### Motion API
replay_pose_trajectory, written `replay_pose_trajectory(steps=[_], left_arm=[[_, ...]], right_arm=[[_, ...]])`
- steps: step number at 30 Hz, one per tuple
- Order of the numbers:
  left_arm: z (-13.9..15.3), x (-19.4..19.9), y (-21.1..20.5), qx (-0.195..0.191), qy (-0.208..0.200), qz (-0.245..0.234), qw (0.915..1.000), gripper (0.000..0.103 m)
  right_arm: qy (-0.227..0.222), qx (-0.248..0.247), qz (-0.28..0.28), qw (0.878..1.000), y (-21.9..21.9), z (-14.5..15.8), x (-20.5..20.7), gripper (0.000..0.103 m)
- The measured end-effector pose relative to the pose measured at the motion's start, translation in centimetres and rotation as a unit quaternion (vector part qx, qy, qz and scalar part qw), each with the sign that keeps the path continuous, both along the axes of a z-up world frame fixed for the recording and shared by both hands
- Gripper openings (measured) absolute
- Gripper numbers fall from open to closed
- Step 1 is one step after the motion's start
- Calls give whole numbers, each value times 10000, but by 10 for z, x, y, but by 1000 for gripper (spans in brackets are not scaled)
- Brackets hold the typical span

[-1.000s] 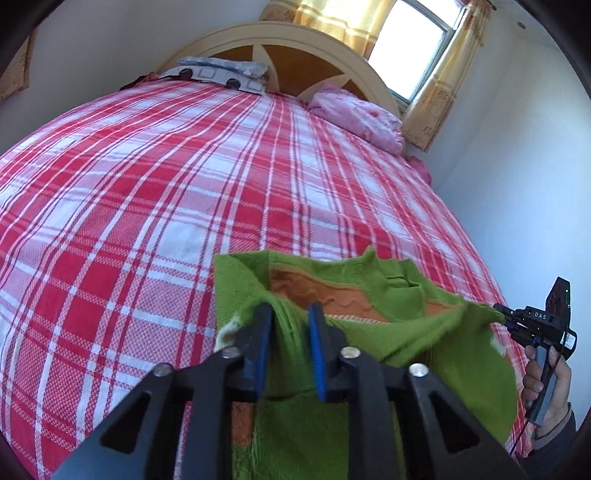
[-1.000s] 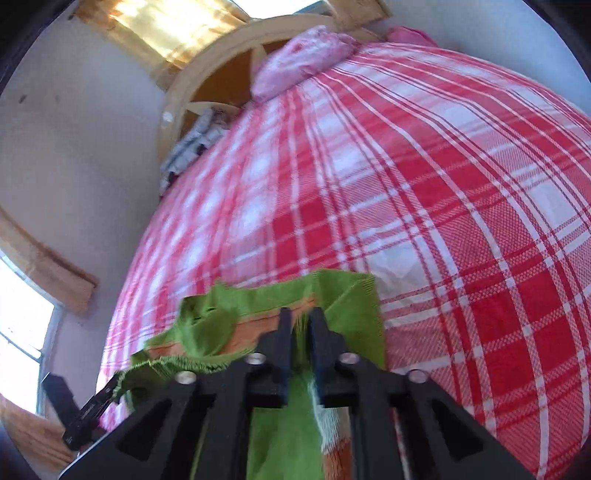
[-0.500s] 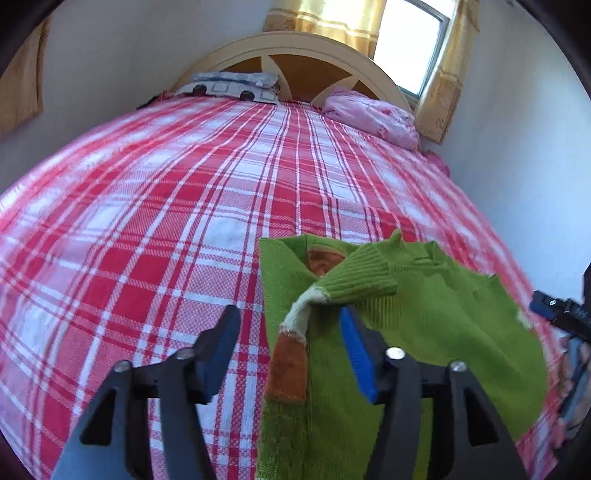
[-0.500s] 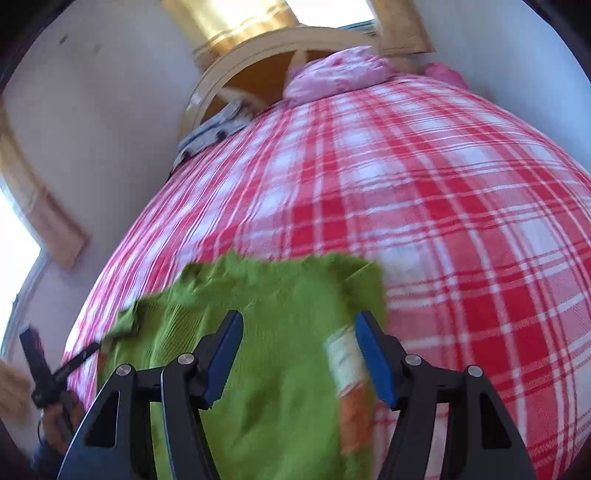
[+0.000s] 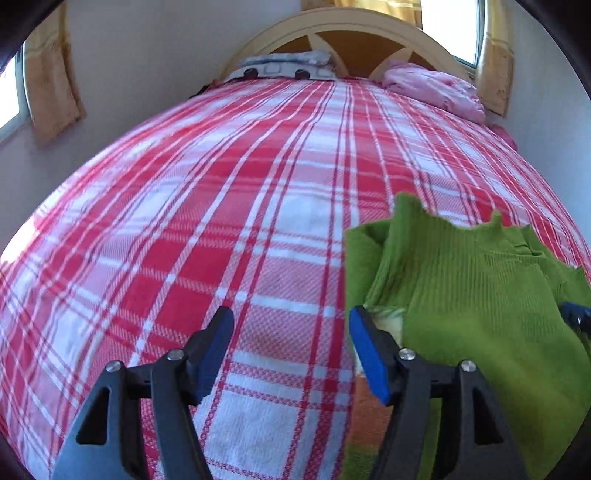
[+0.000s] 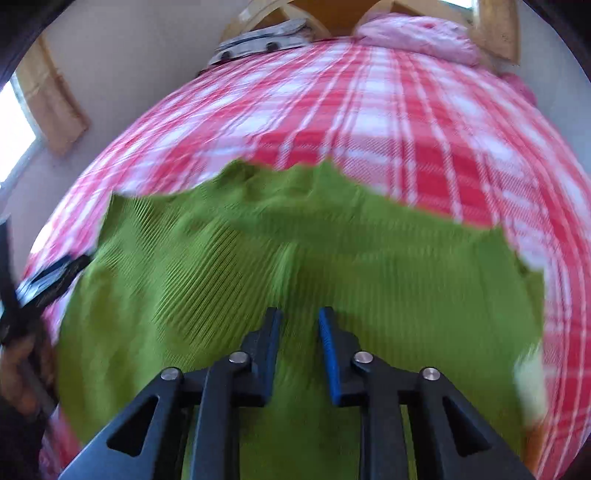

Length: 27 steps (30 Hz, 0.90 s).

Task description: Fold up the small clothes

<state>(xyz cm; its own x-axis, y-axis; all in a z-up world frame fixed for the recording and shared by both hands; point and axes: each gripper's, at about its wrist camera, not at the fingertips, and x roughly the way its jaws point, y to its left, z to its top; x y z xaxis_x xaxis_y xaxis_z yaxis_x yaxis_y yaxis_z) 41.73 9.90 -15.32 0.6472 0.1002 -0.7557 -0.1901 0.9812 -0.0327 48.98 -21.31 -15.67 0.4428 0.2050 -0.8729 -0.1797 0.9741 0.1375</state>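
A small green knit sweater with orange and white trim lies folded on the red and white plaid bed. My left gripper is open and empty, over the plaid just left of the sweater's edge. In the right wrist view the sweater fills the middle, blurred. My right gripper hovers over it with its jaws a narrow gap apart and nothing between them. The left gripper shows at the sweater's left edge.
A pink pillow and a grey patterned pillow lie against the wooden headboard. Walls and curtained windows flank the bed. The right gripper's tip pokes in at the sweater's right side.
Both grippers let go of the sweater, which dropped folded onto the bed. My left gripper opened wide and moved left off it. My right gripper opened, then narrowed, and swung over the sweater.
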Motion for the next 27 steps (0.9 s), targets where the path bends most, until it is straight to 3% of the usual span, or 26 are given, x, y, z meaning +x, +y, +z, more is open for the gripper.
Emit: replay_pose_trajectory(steps=[4,6,8,11,12,15,19,22,25,27], left_arm=[[3,-12,6,-188,-61,21,9998,67],[4,-25,8,-280,-84,-7,9996,67],[6,-41,8,-337,-111,-101,9993,68],[6,-62,5,-453,-123,-311,9984,72],[5,-70,1,-477,-143,-388,9980,72],[3,-77,-7,-213,-256,-387,9987,72],[-2,-75,0,-419,-272,-198,9986,81],[-7,-75,12,-738,-213,-32,9970,82],[-7,-79,11,-721,-260,-40,9970,83],[-6,-79,8,-620,-265,-40,9977,85]], right_arm=[[-81,30,-139,9999,-1,0,18,15],[-264,1,-338,9991,-4,12,10,15],[-308,275,-319,9986,-5,28,-7,18],[-222,1044,183,9941,7,44,-54,43],[-135,1086,479,9928,20,42,-66,43],[179,548,827,9949,50,17,-73,43],[-137,563,420,9974,45,9,-44,43],[-100,976,-34,9952,27,7,-25,43],[-253,259,-318,9988,12,6,-20,43],[-294,538,-414,9973,-11,11,-29,43]])
